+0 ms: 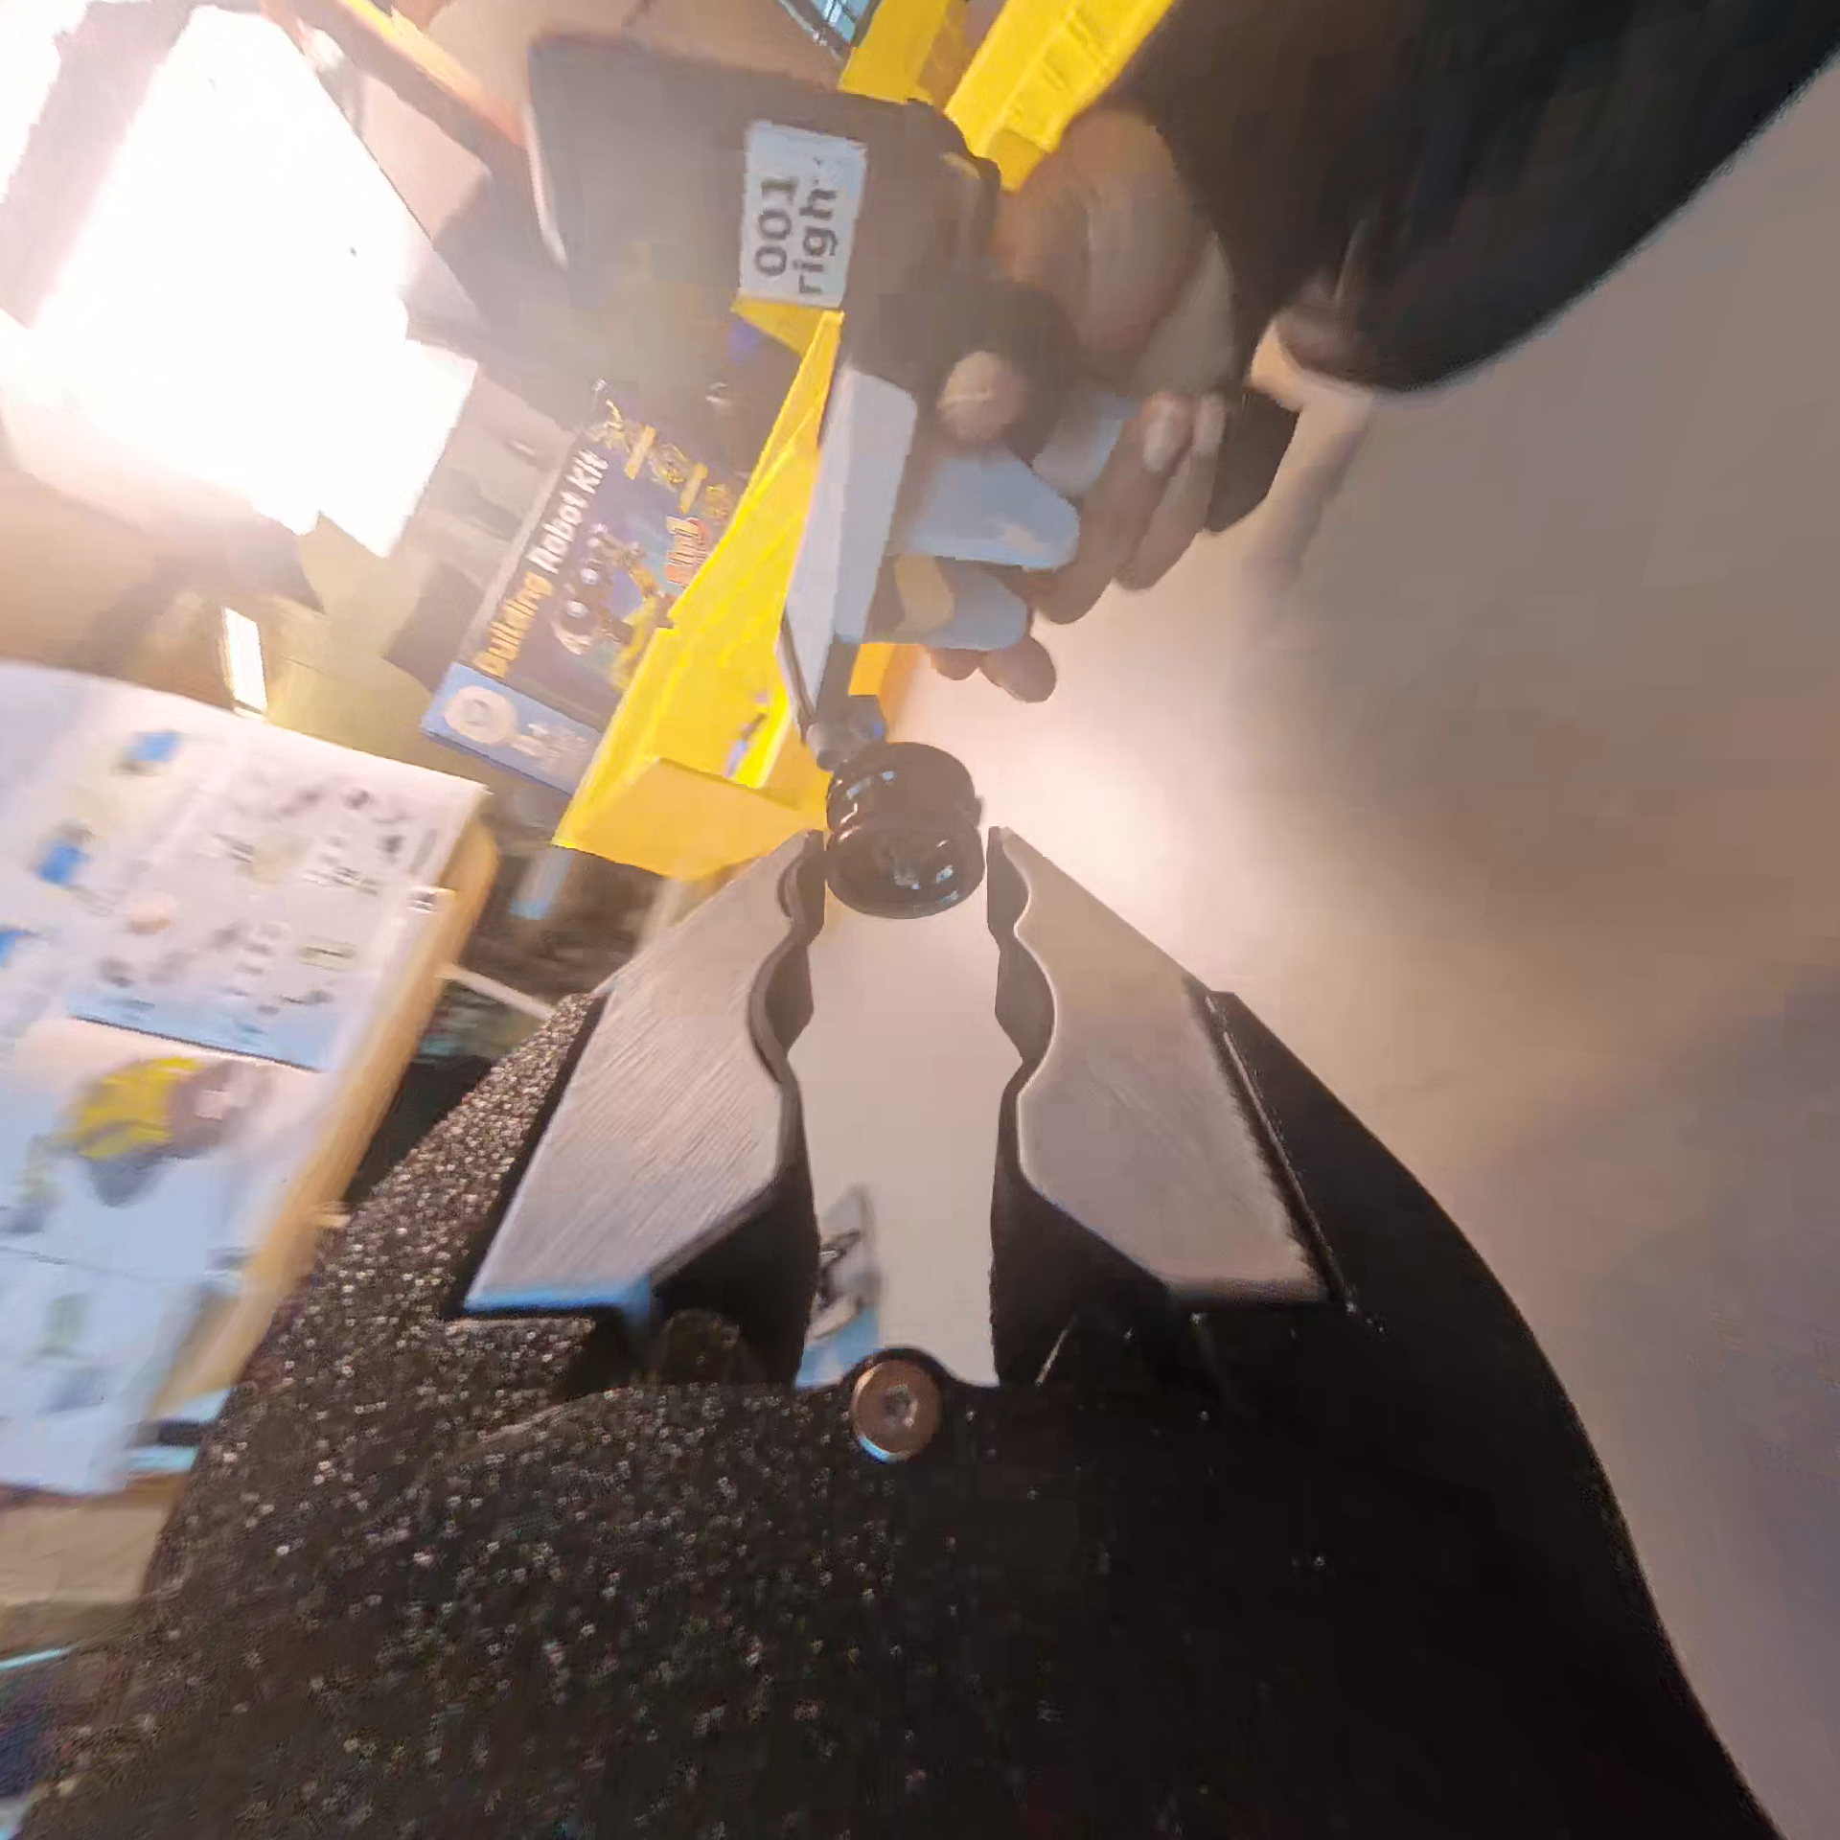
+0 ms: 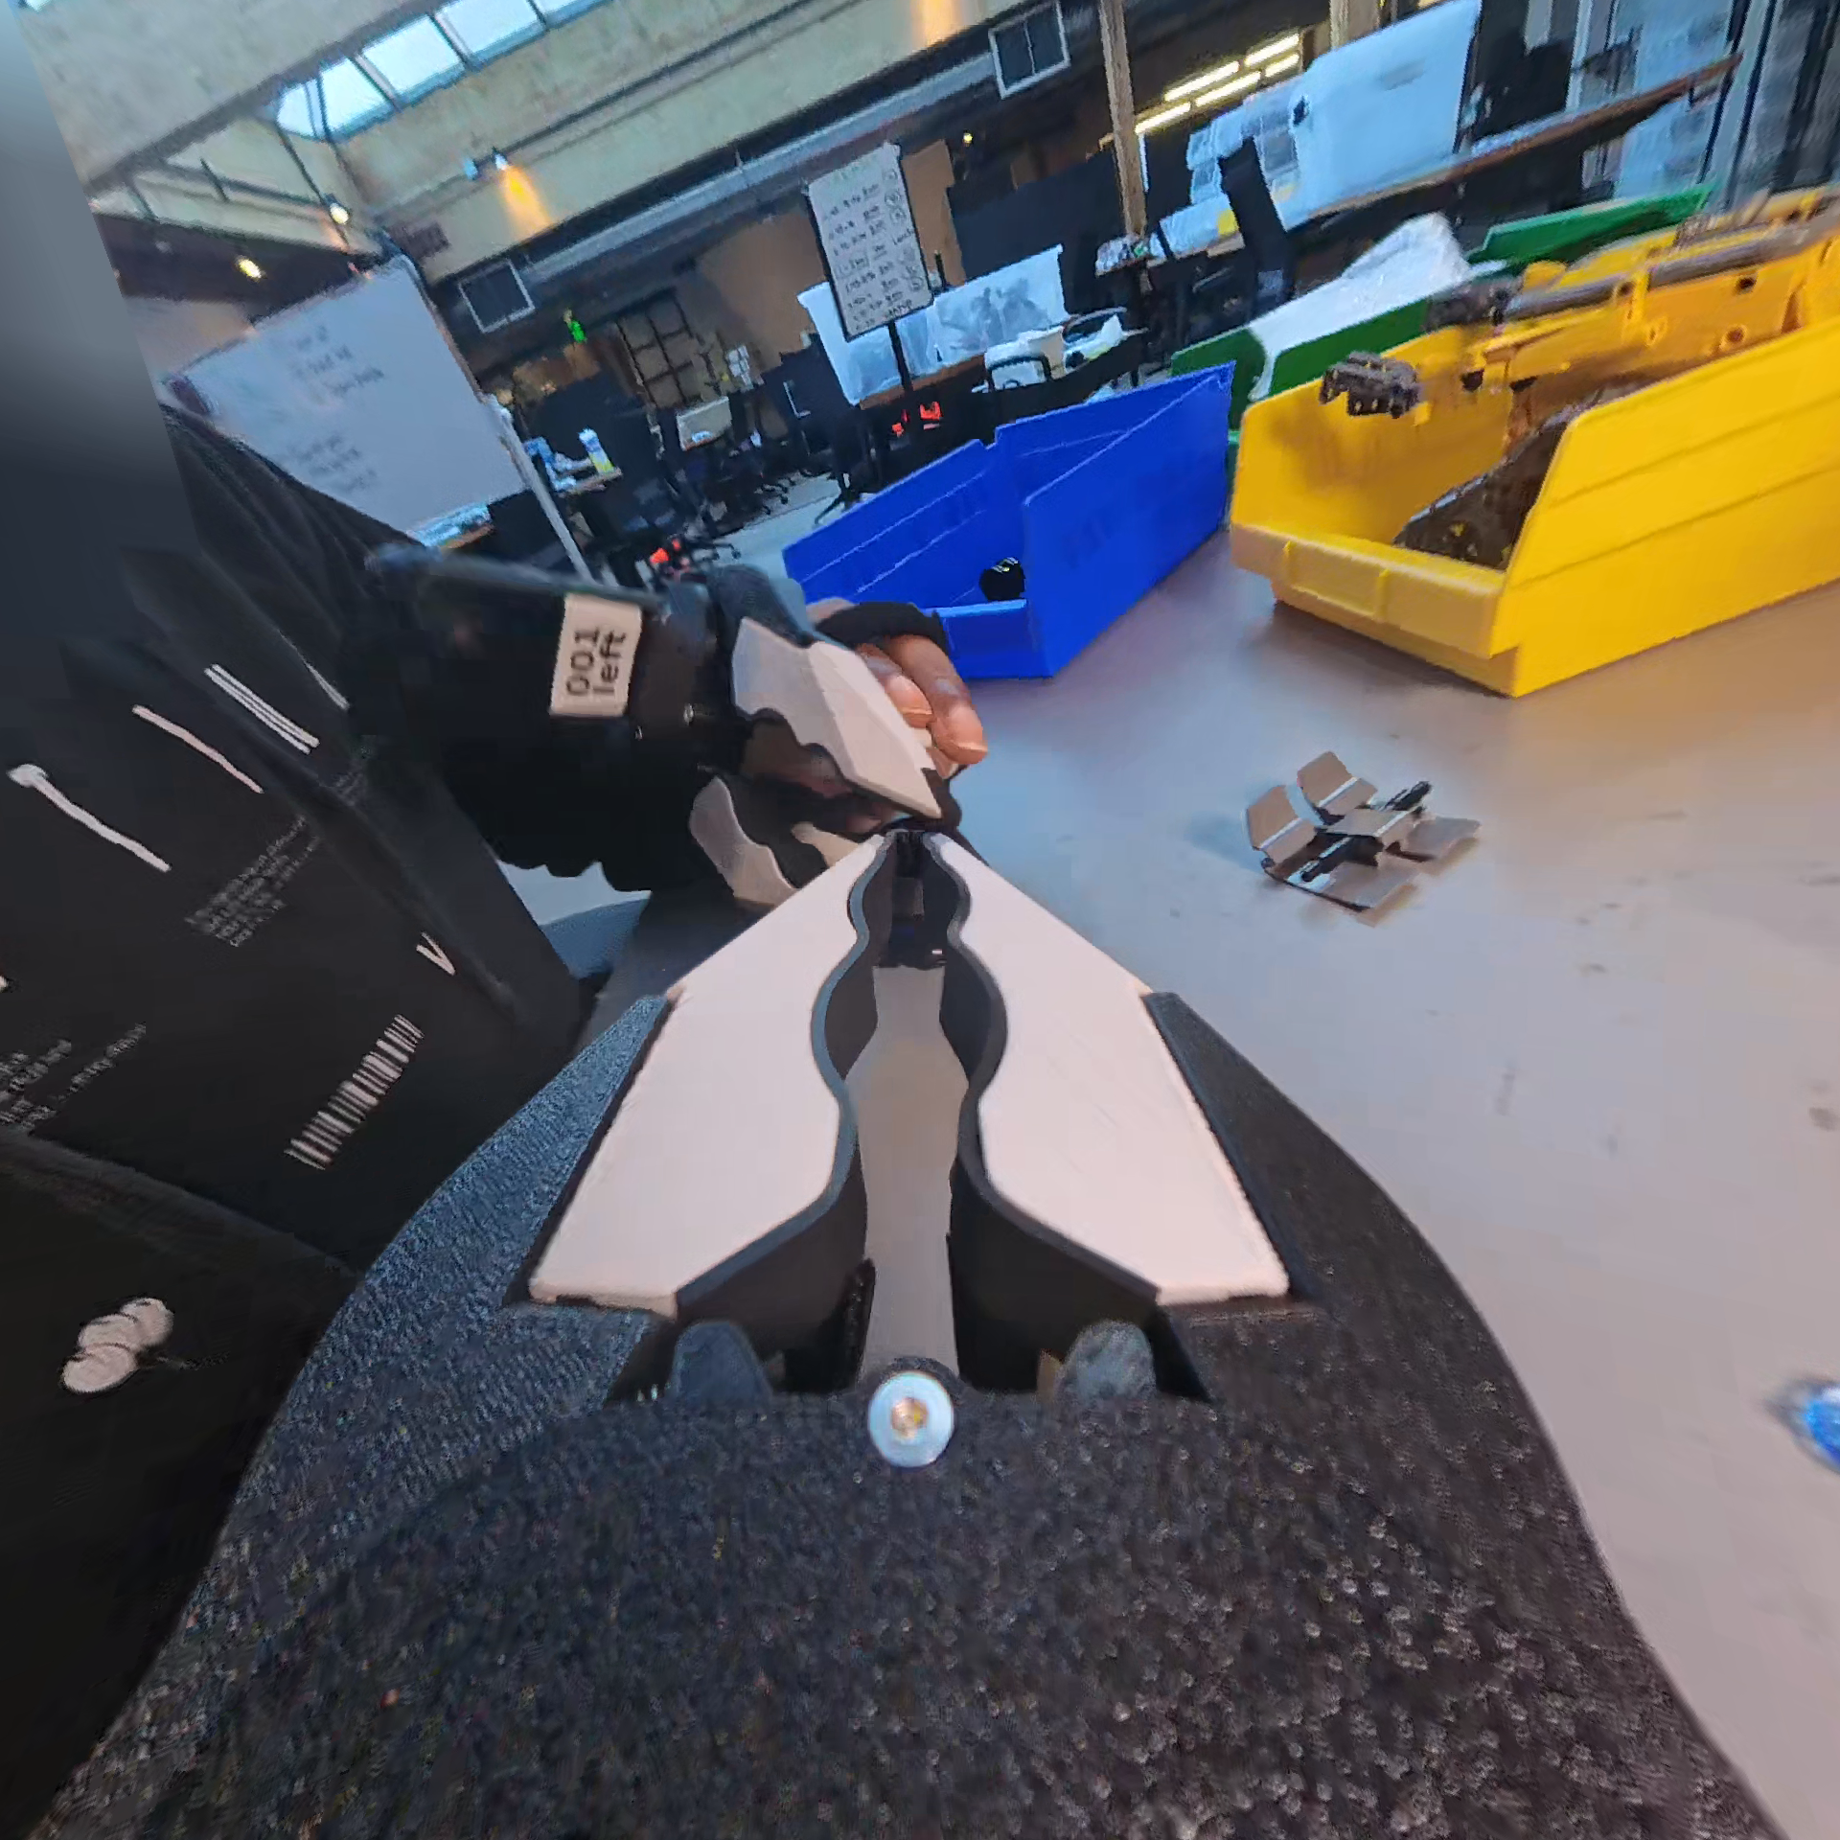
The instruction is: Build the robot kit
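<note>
My left gripper point(image 1: 901, 856) is open, its two fingertips on either side of a small black wheel point(image 1: 886, 797). The wheel sits on the end of a thin dark axle point(image 1: 811, 687). My right gripper point(image 1: 831, 687), held in a hand, grips that axle from above. In the right wrist view my right gripper point(image 2: 906, 846) is shut on the dark axle piece point(image 2: 908, 871) at its tips. The left gripper point(image 2: 876, 831) meets it there, tip to tip, above the grey table point(image 2: 1494, 1095).
A yellow bin point(image 2: 1553, 558) with dark parts and a blue bin point(image 2: 1075, 528) stand at the back right. A grey paddle-like part point(image 2: 1359, 831) lies on the table. A black box point(image 2: 249, 946) stands left. A kit box point(image 1: 518, 637) and instruction sheets point(image 1: 149, 896) lie nearby. The tips of both grippers are at nearly the same place.
</note>
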Motion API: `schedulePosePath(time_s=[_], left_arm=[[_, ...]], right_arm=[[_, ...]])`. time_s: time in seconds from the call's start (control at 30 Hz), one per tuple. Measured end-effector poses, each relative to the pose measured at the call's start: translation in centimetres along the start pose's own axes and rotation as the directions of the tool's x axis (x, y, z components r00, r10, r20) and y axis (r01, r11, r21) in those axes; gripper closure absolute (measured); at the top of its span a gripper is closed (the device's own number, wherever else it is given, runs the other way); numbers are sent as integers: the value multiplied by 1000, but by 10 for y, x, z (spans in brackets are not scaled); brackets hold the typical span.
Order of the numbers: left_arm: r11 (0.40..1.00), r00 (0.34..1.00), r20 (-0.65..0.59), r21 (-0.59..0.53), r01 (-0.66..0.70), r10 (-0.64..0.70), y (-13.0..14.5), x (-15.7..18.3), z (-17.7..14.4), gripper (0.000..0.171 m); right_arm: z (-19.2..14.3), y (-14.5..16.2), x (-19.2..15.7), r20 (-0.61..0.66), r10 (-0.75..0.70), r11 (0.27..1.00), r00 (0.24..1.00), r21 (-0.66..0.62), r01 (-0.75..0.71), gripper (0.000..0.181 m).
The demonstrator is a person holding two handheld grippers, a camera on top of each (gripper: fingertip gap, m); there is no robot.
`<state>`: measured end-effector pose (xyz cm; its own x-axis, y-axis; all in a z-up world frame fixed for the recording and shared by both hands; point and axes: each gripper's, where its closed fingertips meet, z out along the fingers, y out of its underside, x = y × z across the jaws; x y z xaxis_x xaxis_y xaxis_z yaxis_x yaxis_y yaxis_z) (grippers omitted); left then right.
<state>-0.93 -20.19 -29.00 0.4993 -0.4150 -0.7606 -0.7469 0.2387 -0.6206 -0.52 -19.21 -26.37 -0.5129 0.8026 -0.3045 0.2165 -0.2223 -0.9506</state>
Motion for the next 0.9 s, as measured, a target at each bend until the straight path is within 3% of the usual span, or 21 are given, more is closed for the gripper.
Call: schedulePosePath(time_s=[0.07, 0.13, 0.2, 0.23, 0.3, 0.37, 0.57, 0.7, 0.83, 0.9], left_arm=[[970, 968, -86, 42, 240, -236, -3, -3, -3, 127], [872, 864, -190, 67, 485, -466, -9, -8, -6, 113], [762, 742, -284, 56, 645, -607, -13, -10, -6, 109], [737, 710, -320, 50, 674, -628, -15, -8, -6, 109], [736, 705, -356, 64, 674, -614, -22, -4, -7, 119], [766, 749, -325, 103, 634, -577, -26, -6, -9, 141], [880, 876, -205, 107, 464, -437, -23, -10, -9, 142], [888, 899, -169, 164, 431, -405, -31, -21, -17, 141], [922, 931, -127, 144, 359, -342, -27, -19, -15, 141], [938, 947, -94, 136, 319, -308, -23, -21, -15, 142]], right_arm=[[-2, -4, -3, -40, -170, 985, 985, 9, 170, 176], [-3, -8, -13, -48, -327, 944, 944, 21, 329, 176], [1, -10, -25, -47, -452, 891, 891, 35, 453, 177], [4, -9, -29, -44, -488, 872, 872, 30, 489, 176], [9, -7, -34, -49, -548, 836, 835, 20, 549, 176], [10, -4, -35, -46, -566, 824, 823, 10, 567, 176], [7, -2, -30, -65, -556, 831, 829, -6, 557, 176], [1, 0, -20, -99, -554, 832, 827, -41, 553, 181], [3, -7, -27, -90, -524, 850, 847, 5, 527, 181], [5, -4, -23, -103, -527, 850, 844, -34, 526, 169]])
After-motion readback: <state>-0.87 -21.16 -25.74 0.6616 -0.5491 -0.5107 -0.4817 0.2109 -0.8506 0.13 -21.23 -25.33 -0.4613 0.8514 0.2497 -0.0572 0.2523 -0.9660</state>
